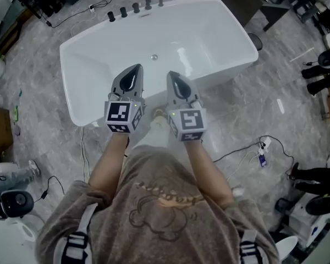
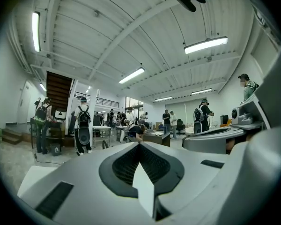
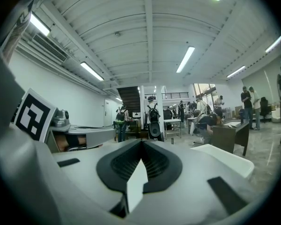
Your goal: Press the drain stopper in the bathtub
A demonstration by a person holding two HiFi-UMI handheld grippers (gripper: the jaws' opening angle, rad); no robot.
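- Left gripper (image 1: 133, 73) and right gripper (image 1: 175, 80) both clenched, empty - held side by side over the bathtub (image 1: 234, 23) near rim, likely staging.
- Drain stopper (image 1: 153, 56) on the tub floor, well apart from both, not yet pressed.

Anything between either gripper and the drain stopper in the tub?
Nothing visible. The drain stopper lies exposed on the bare bathtub floor, ahead of the left gripper and right gripper, both shut and empty.

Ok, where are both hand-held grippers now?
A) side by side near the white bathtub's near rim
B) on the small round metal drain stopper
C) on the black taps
A: left hand-held gripper and right hand-held gripper sit shut, well short of the metal drain stopper.
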